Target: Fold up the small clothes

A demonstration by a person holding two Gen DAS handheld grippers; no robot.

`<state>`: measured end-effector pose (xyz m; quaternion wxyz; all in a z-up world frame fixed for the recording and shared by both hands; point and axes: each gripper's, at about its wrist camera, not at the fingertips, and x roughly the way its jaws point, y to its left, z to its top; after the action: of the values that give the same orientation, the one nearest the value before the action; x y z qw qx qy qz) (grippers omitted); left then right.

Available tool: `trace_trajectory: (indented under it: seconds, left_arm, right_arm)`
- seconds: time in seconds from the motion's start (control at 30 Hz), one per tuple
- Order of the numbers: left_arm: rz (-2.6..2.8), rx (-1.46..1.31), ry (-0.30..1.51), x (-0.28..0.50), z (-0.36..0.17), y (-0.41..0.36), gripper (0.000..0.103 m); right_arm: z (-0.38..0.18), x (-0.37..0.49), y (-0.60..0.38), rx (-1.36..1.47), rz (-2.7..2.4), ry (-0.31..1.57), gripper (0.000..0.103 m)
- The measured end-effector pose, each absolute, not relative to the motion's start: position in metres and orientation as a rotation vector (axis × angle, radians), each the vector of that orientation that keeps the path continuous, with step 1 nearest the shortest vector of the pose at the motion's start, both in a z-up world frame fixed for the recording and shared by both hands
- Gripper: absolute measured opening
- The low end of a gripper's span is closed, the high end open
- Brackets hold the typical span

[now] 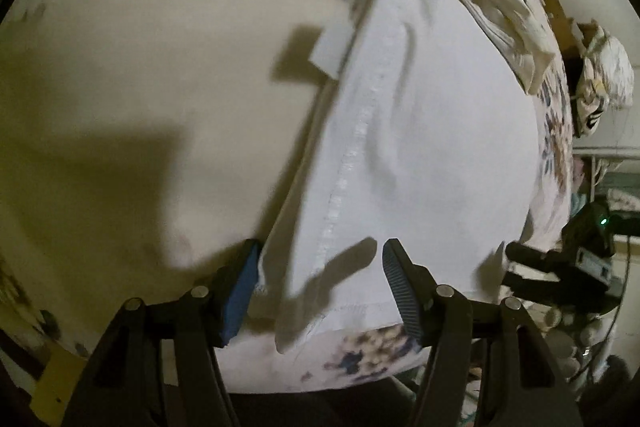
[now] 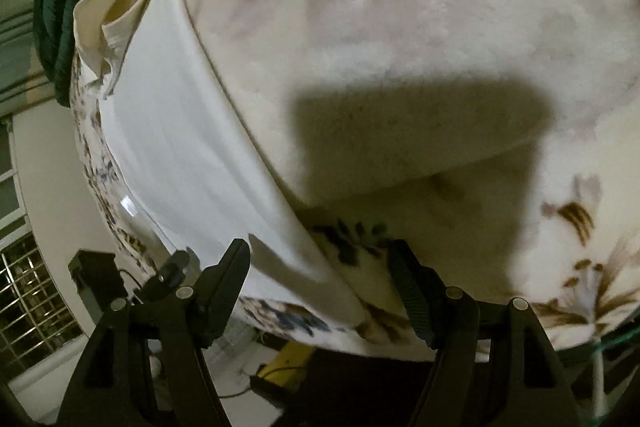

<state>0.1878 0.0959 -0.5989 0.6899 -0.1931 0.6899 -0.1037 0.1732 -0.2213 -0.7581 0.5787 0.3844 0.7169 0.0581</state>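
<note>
- A fleecy blanket [image 1: 120, 87] with blue and brown flower prints covers the surface; it shows in the right wrist view too [image 2: 400, 27].
- A dark green cloth [image 2: 50, 27] hangs at the far left edge of the right wrist view.
- A metal grille [image 2: 32, 307] stands at lower left there.
- A yellow block [image 2: 294, 353] lies below the blanket's edge.
- A black device [image 1: 592, 227] with a green light sits at right in the left wrist view.

floral blanket [image 2: 400, 27] covers bed | barred window [image 2: 28, 291] | dim, hard shadows
</note>
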Motion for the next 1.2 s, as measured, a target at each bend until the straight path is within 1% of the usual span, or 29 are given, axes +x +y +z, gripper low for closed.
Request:
trace_trajectory:
  seconds: [0.03, 0.07, 0.1, 0.13, 0.2, 0.23, 0.27, 0.37, 0.53, 0.67, 0.77, 0.83, 0.93, 1.07, 1.1, 1.17, 1.2]
  left_arm:
    - [-0.225, -0.41, 1.534, 0.187, -0.596, 0.093, 0.036]
    - [-0.213, -0.375, 1.522, 0.186, -0.593, 0.09, 0.016]
    - [-0.217, -0.366, 1.523, 0.185, -0.594, 0.087, 0.003]
    - [-0.233, -0.384, 1.518, 0.185, -0.591, 0.086, 0.003]
    - [-0.23, -0.42, 1.517, 0.184, -0.587, 0.088, 0.003]
    - [-0.235, -0.453, 1.52, 0.183, -0.586, 0.092, 0.003]
    - [-0.228, -0.467, 1.521, 0.183, -0.586, 0.095, 0.003]
    - [-0.222, -0.576, 1.514, 0.181, -0.574, 0.109, 0.003]
    - [-0.23, -0.717, 1.462, 0.193, -0.536, 0.12, 0.003]
    - [-0.28, -0.849, 1.37, 0.233, -0.498, 0.119, 0.003]
    - [-0.317, -0.883, 1.293, 0.274, -0.484, 0.115, 0.003]
    - [-0.321, -0.89, 1.251, 0.298, -0.48, 0.11, 0.003]
    - [-0.345, -0.908, 1.178, 0.355, -0.482, 0.105, 0.003]
    - [-0.36, -0.958, 1.163, 0.427, -0.499, 0.101, 0.005]
    - [-0.361, -0.965, 1.176, 0.443, -0.504, 0.102, 0.007]
    - [-0.325, -0.959, 1.198, 0.467, -0.511, 0.104, 0.01]
    - [-0.31, -0.957, 1.199, 0.473, -0.513, 0.108, 0.017]
  right_arm:
    - [-0.757, 0.172, -0.221, 0.905, 0.133, 1.66, 0.072]
    - [-0.755, 0.171, -0.22, 0.911, 0.136, 1.642, 0.068]
    - [-0.753, 0.174, -0.218, 0.913, 0.144, 1.636, 0.047]
    - [-0.754, 0.173, -0.215, 0.912, 0.157, 1.644, 0.022]
    - [-0.754, 0.173, -0.21, 0.927, 0.168, 1.655, 0.013]
    - [-0.752, 0.172, -0.21, 0.932, 0.168, 1.646, 0.006]
    - [-0.751, 0.171, -0.21, 0.949, 0.178, 1.642, 0.005]
    - [-0.74, 0.166, -0.215, 1.024, 0.211, 1.622, 0.004]
    - [-0.71, 0.167, -0.23, 1.148, 0.281, 1.573, 0.004]
    - [-0.684, 0.188, -0.241, 1.237, 0.326, 1.502, 0.004]
    - [-0.664, 0.221, -0.248, 1.277, 0.352, 1.43, 0.004]
    - [-0.654, 0.249, -0.252, 1.282, 0.352, 1.377, 0.004]
    - [-0.649, 0.301, -0.26, 1.294, 0.342, 1.303, 0.004]
    - [-0.656, 0.375, -0.268, 1.321, 0.319, 1.232, 0.004]
    - [-0.661, 0.392, -0.27, 1.348, 0.3, 1.223, 0.006]
    - [-0.672, 0.422, -0.279, 1.414, 0.248, 1.191, 0.007]
    - [-0.677, 0.435, -0.285, 1.453, 0.24, 1.18, 0.013]
